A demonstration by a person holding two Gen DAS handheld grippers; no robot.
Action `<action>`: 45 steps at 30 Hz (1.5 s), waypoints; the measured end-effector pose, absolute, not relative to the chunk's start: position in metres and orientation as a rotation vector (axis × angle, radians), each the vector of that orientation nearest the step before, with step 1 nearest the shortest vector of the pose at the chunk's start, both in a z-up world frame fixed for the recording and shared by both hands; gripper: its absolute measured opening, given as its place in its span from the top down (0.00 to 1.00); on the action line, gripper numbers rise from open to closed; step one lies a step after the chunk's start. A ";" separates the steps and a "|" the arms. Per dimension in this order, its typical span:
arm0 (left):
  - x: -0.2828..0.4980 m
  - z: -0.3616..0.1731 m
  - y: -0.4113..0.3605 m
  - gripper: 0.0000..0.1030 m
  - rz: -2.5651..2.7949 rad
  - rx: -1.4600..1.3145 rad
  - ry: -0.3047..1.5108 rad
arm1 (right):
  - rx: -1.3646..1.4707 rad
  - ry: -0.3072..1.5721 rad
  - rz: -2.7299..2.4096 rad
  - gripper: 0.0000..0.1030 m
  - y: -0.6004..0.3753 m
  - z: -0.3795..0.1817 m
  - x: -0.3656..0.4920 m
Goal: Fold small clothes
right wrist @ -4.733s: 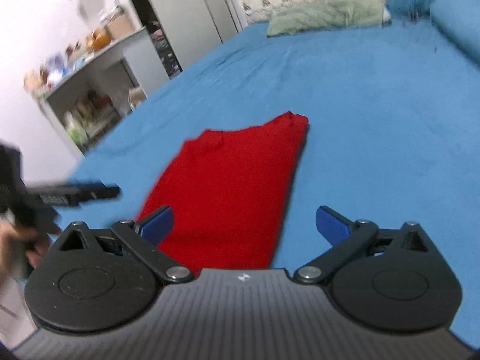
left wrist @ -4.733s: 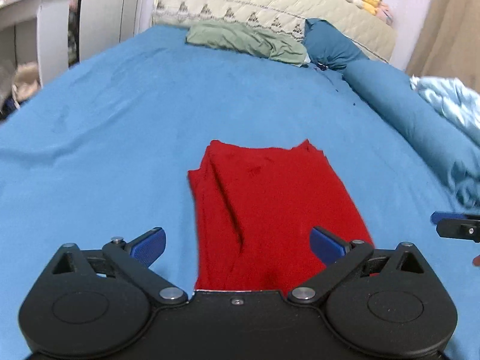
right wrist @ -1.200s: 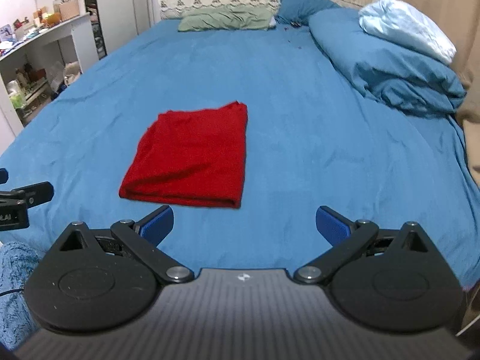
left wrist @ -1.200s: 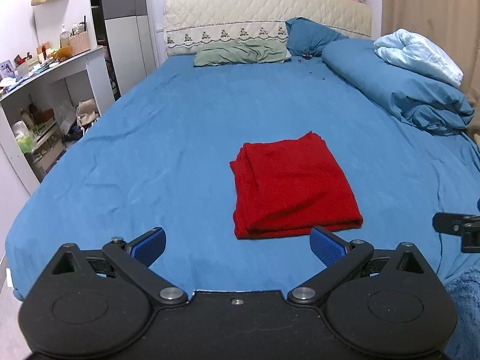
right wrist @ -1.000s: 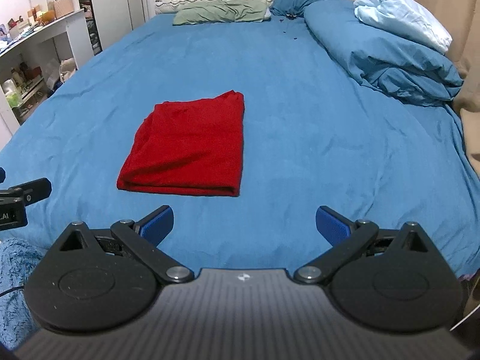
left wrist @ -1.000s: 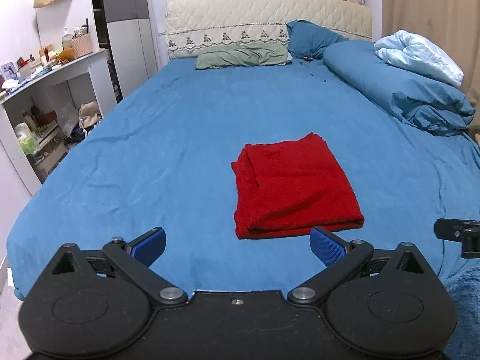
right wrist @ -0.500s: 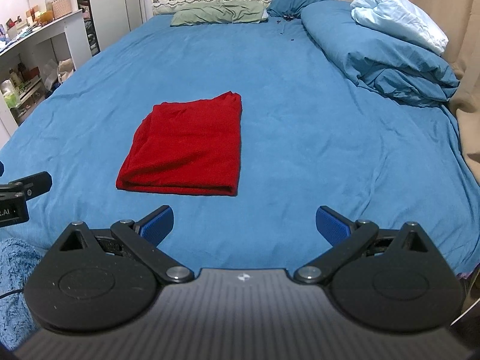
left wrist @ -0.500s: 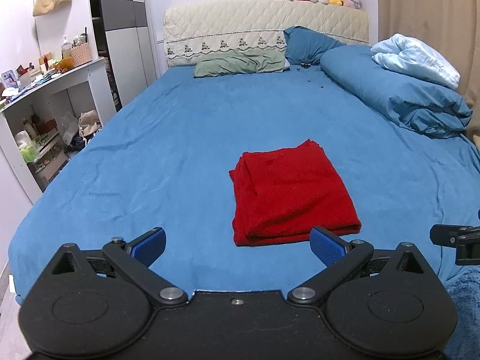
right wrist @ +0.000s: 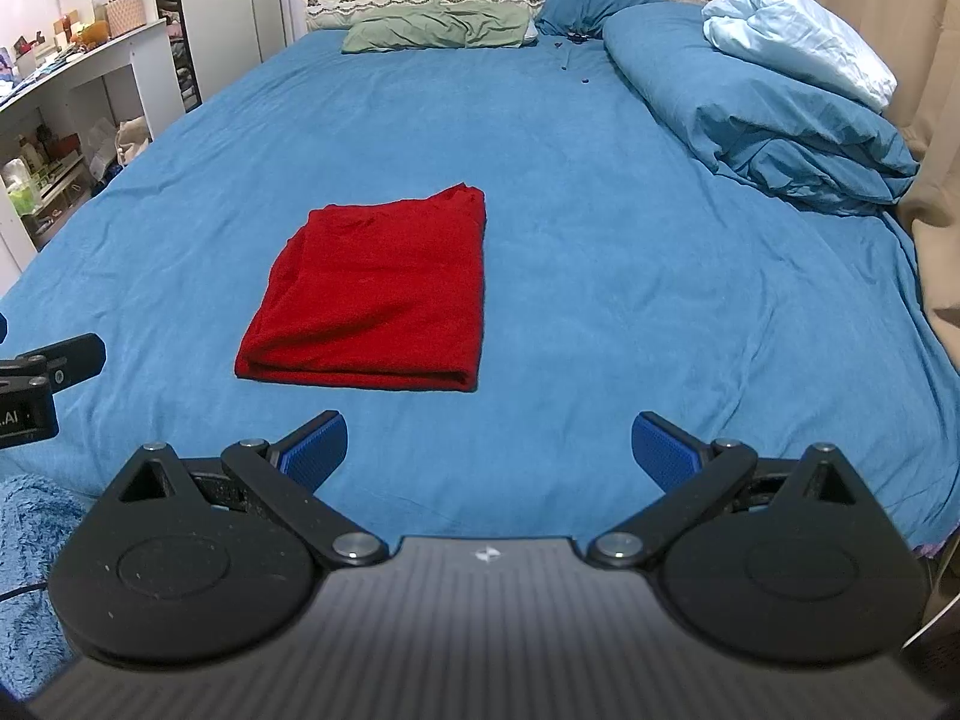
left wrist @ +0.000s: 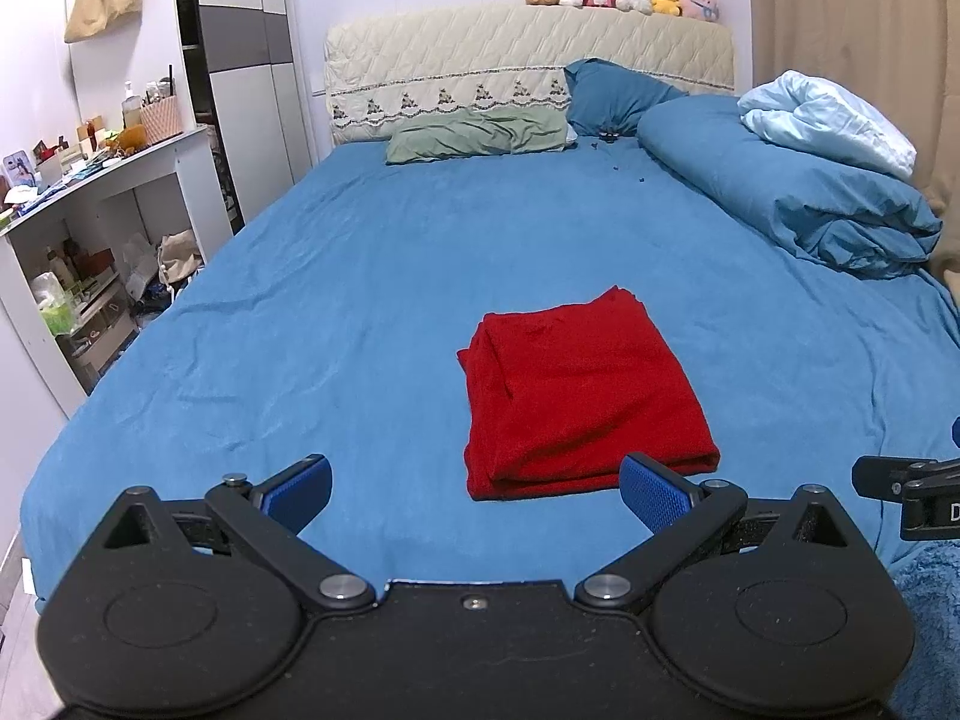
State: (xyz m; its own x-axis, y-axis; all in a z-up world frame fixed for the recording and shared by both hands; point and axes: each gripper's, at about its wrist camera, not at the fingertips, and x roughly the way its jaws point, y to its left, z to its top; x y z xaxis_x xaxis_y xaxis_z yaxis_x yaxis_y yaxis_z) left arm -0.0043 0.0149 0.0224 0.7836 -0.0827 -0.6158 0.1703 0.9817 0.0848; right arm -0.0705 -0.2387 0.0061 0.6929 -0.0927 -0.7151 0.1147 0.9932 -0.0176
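A red garment [left wrist: 576, 396] lies folded into a flat rectangle on the blue bed sheet [left wrist: 360, 276]. It also shows in the right wrist view [right wrist: 378, 300]. My left gripper [left wrist: 477, 489] is open and empty, held back near the foot of the bed, in front of the garment and apart from it. My right gripper [right wrist: 489, 450] is open and empty, also back from the garment, which lies ahead to its left. Each gripper's tip shows at the edge of the other's view.
A rolled blue duvet [left wrist: 798, 198] with a light blue blanket [left wrist: 828, 120] lies along the right side. Green and blue pillows [left wrist: 480, 138] lie at the headboard. White shelves [left wrist: 90, 228] with clutter stand left of the bed. A fluffy blue rug [right wrist: 30, 540] lies below.
Both grippers have pulled back and up from the folded garment since 4.7 s ago. Over the last second they drift only slightly. The garment has not moved.
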 end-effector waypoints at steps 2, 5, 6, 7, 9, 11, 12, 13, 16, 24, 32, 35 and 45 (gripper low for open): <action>-0.005 0.023 0.015 0.00 -0.136 0.140 0.654 | 0.030 0.797 -0.116 0.00 -0.238 0.006 -0.071; -0.005 0.024 0.013 0.00 -0.134 0.140 0.652 | 0.028 0.797 -0.117 0.00 -0.238 0.006 -0.071; -0.005 0.024 0.014 0.00 -0.134 0.140 0.651 | 0.028 0.797 -0.116 0.00 -0.238 0.006 -0.071; -0.005 0.024 0.014 0.00 -0.133 0.142 0.650 | 0.028 0.798 -0.117 0.00 -0.238 0.006 -0.071; -0.005 0.024 0.014 0.00 -0.133 0.144 0.649 | 0.028 0.797 -0.117 0.00 -0.238 0.006 -0.071; -0.006 0.024 0.012 0.00 -0.131 0.147 0.647 | 0.026 0.796 -0.117 0.00 -0.238 0.006 -0.071; -0.006 0.025 0.012 0.00 -0.132 0.147 0.647 | 0.026 0.796 -0.116 0.00 -0.239 0.007 -0.071; -0.006 0.025 0.012 0.00 -0.132 0.146 0.647 | 0.024 0.796 -0.116 0.00 -0.239 0.007 -0.072; -0.006 0.025 0.013 0.00 -0.133 0.142 0.647 | 0.023 0.795 -0.116 0.00 -0.237 0.008 -0.073; -0.005 0.026 0.014 0.00 -0.130 0.139 0.645 | 0.023 0.796 -0.117 0.00 -0.237 0.008 -0.073; -0.007 0.028 0.012 0.00 -0.126 0.147 0.632 | 0.024 0.795 -0.117 0.00 -0.237 0.008 -0.073; -0.007 0.028 0.011 0.00 -0.127 0.152 0.626 | 0.023 0.795 -0.116 0.00 -0.237 0.008 -0.073; -0.007 0.026 0.013 0.00 -0.144 0.134 0.622 | 0.023 0.794 -0.117 0.00 -0.237 0.009 -0.073</action>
